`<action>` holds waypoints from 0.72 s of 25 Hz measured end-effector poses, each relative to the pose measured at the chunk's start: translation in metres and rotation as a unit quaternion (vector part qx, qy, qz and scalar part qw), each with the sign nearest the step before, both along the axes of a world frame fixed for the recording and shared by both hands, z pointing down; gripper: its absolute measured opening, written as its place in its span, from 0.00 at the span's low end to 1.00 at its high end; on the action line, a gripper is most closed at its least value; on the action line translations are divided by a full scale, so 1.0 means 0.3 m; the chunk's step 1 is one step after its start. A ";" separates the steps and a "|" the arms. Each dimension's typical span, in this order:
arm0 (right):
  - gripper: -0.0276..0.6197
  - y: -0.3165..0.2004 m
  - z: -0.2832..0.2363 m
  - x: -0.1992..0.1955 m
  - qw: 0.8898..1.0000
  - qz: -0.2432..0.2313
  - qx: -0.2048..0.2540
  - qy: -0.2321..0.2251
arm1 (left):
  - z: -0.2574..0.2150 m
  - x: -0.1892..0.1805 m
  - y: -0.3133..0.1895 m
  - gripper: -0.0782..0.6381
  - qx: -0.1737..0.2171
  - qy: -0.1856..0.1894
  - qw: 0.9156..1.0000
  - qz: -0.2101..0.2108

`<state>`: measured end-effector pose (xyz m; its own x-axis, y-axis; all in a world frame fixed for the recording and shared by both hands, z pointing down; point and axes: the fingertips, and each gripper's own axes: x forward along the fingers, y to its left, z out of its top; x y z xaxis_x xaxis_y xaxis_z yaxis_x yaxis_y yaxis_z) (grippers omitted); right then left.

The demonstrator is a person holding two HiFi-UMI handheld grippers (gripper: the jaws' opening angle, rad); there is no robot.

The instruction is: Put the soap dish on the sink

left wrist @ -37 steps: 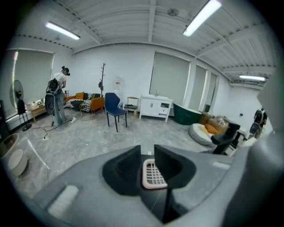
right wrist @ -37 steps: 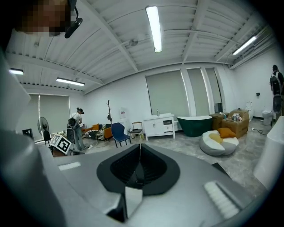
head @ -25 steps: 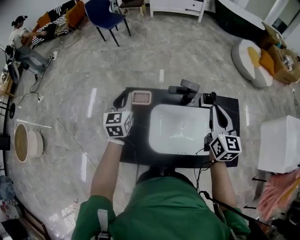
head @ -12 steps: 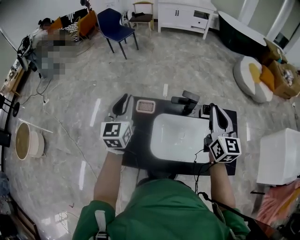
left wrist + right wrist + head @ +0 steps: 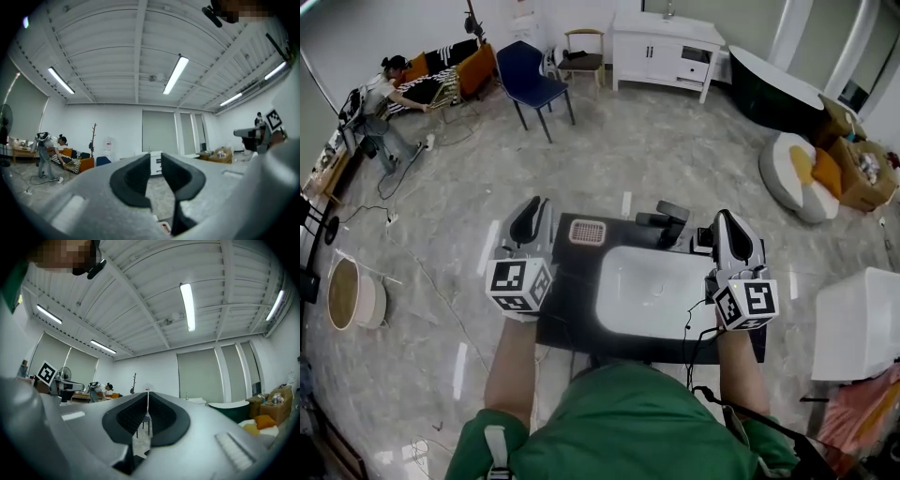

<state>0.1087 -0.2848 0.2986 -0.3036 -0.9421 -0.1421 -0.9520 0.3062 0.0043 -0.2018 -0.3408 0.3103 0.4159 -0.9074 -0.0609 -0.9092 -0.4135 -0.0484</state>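
The soap dish (image 5: 588,232), pinkish with a grid top, rests on the black counter (image 5: 567,309) at the back left of the white sink basin (image 5: 656,291). A sliver of the soap dish (image 5: 163,228) shows low between the jaws in the left gripper view. My left gripper (image 5: 528,220) is raised to the left of the dish, apart from it, its jaws a narrow gap apart and empty. That left gripper (image 5: 156,161) points out into the room. My right gripper (image 5: 729,234) is held over the counter's right side. This right gripper (image 5: 147,401) is shut on nothing.
A black faucet (image 5: 666,217) stands behind the basin. A white box (image 5: 853,323) is at the right and a round basket (image 5: 342,292) at the left. A blue chair (image 5: 530,80), a white cabinet (image 5: 666,42) and a person (image 5: 380,98) are farther off.
Both grippers have tilted up to point into the room. The left one has drawn left, away from the soap dish. The head view has lifted and shows more of the room.
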 end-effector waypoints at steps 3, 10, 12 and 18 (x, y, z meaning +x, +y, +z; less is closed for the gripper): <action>0.05 0.016 -0.045 -0.011 1.000 -0.013 0.026 0.003 | -0.048 0.003 0.027 0.20 0.015 0.004 1.000 0.001; 0.05 0.018 -0.068 -0.010 0.999 -0.023 0.042 -0.007 | -0.089 -0.011 0.052 0.19 0.029 0.011 1.000 -0.005; 0.05 0.021 -0.074 -0.009 0.999 -0.024 0.044 -0.010 | -0.092 -0.014 0.060 0.19 0.029 0.014 0.999 -0.007; 0.05 0.030 -0.094 -0.012 0.998 -0.034 0.056 -0.015 | -0.094 0.000 0.067 0.19 0.028 0.017 0.999 -0.008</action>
